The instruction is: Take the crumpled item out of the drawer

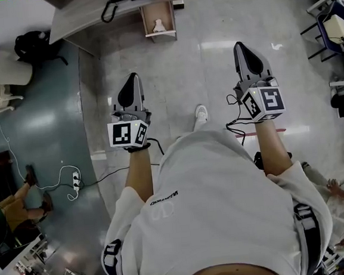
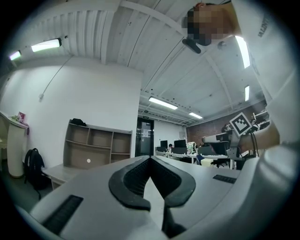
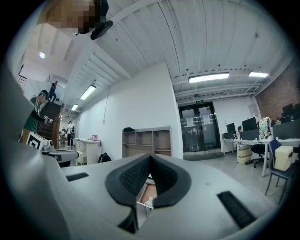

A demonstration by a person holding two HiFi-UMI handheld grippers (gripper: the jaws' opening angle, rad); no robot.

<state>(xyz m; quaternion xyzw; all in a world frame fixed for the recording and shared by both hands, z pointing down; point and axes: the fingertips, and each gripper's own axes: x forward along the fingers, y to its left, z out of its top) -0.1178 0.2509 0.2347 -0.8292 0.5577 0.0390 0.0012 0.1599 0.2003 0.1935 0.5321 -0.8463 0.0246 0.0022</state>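
An open wooden drawer (image 1: 158,18) stands on the floor ahead, under the desk edge. In it lies a white crumpled item (image 1: 158,26). My left gripper (image 1: 132,77) and right gripper (image 1: 239,45) are held out level above the floor, well short of the drawer, the right one further forward. Both have their jaws closed to a point with nothing between them. In the left gripper view the left gripper (image 2: 150,159) points at a far shelf wall. In the right gripper view, below the right gripper (image 3: 150,157), the drawer (image 3: 146,193) and the white item (image 3: 149,202) show.
A grey desk (image 1: 83,16) runs along the top left. A black backpack (image 1: 32,44) leans at the left, and a power strip with cable (image 1: 75,181) lies on the floor. Chairs (image 1: 336,29) stand at the right. A seated person (image 1: 11,211) is at the lower left.
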